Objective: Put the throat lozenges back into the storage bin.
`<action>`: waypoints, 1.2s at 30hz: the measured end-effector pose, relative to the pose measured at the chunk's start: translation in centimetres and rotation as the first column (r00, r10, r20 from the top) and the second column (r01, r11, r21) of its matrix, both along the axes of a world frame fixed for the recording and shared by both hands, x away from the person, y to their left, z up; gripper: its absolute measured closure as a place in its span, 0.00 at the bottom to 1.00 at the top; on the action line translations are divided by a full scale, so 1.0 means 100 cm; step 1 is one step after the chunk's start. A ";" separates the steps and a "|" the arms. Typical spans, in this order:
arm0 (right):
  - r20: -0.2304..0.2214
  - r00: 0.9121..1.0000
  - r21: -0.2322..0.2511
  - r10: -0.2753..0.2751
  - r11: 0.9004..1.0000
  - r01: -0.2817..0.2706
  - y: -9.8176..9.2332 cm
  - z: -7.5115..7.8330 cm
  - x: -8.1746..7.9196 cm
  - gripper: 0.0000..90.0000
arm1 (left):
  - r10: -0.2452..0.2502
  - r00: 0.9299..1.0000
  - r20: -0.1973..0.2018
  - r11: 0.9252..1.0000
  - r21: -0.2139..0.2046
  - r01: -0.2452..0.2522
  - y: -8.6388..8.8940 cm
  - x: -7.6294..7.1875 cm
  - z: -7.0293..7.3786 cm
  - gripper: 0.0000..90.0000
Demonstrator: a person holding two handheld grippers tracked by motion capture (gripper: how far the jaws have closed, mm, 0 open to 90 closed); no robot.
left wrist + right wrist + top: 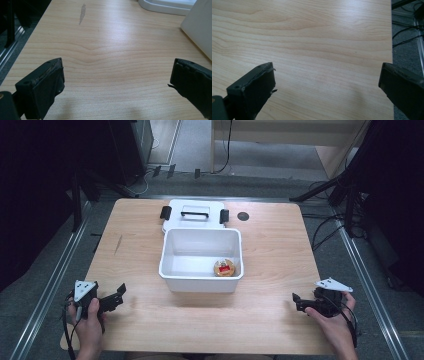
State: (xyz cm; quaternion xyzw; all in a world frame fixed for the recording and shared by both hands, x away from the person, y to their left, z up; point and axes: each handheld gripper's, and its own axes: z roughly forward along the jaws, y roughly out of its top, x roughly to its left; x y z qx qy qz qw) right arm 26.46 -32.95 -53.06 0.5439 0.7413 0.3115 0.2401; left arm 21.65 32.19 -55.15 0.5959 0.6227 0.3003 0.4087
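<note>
- We are holding the left gripper (119,295) low over the near left part of the wooden table (270,270); its jaws are standing wide apart with nothing between them; in the left gripper view only bare wood grain is lying between the two black pads
- We are holding the right gripper (296,301) over the near right corner of the table, pointing inward toward the left one; its jaws are likewise gaping and gripping nothing; in the right gripper view the table edge and the grey floor with cables are showing beyond its right jaw
- A white plastic bin (201,279) is sitting ahead of both grippers, roughly midway between them and well apart from each; its near right corner is holding a small round item (225,268), golden with a red patch, too small to name more closely
- The bin's white lid (195,212), with a handle on top and black clasps at its ends, is lying just behind the bin, on the side far from the grippers; in the left gripper view the bin's wall (200,27) is showing up and to the right of the right jaw
</note>
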 end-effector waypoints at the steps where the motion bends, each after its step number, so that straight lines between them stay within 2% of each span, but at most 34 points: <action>1: 0.006 1.000 0.007 -0.006 1.000 0.006 -0.001 -0.001 -0.002 0.01 | 0.001 1.000 0.001 1.000 0.001 -0.001 0.000 0.000 0.000 0.00; 8: 0.041 0.998 0.048 -0.043 0.998 0.041 -0.010 -0.009 -0.016 0.01 | 0.002 1.000 0.002 1.000 0.003 -0.002 0.000 0.000 0.000 0.00; 12: 0.065 0.995 0.075 -0.076 0.995 0.071 -0.012 -0.016 -0.024 0.01 | -0.002 1.000 -0.004 1.000 0.009 0.002 0.000 0.000 0.000 0.00; 15: 0.098 0.991 0.084 -0.090 0.993 0.082 -0.014 -0.016 -0.028 0.01 | -0.002 1.000 -0.005 1.000 0.011 0.002 -0.001 0.001 0.000 0.00; 17: 0.102 0.989 0.094 -0.105 0.991 0.095 -0.014 -0.017 -0.029 0.01 | -0.002 1.000 -0.006 1.000 0.011 0.002 -0.001 0.001 0.000 0.00; 19: 0.099 0.989 0.100 -0.111 0.990 0.101 -0.014 -0.018 -0.028 0.01 | -0.001 1.000 -0.006 1.000 0.011 0.001 0.000 0.001 0.000 0.00; 23: 0.087 0.989 0.079 -0.117 0.991 0.110 -0.013 -0.018 -0.025 0.01 | -0.002 1.000 -0.006 1.000 0.005 0.002 0.000 0.001 0.000 0.00; 29: 0.075 0.989 0.088 -0.131 0.988 0.124 -0.014 -0.018 -0.024 0.01 | -0.003 1.000 -0.008 1.000 0.011 0.003 -0.001 0.001 0.000 0.00; 36: 0.063 0.991 0.079 -0.118 0.990 0.113 -0.013 -0.019 -0.023 0.01 | -0.001 1.000 -0.009 1.000 0.012 0.001 -0.002 0.001 0.000 0.00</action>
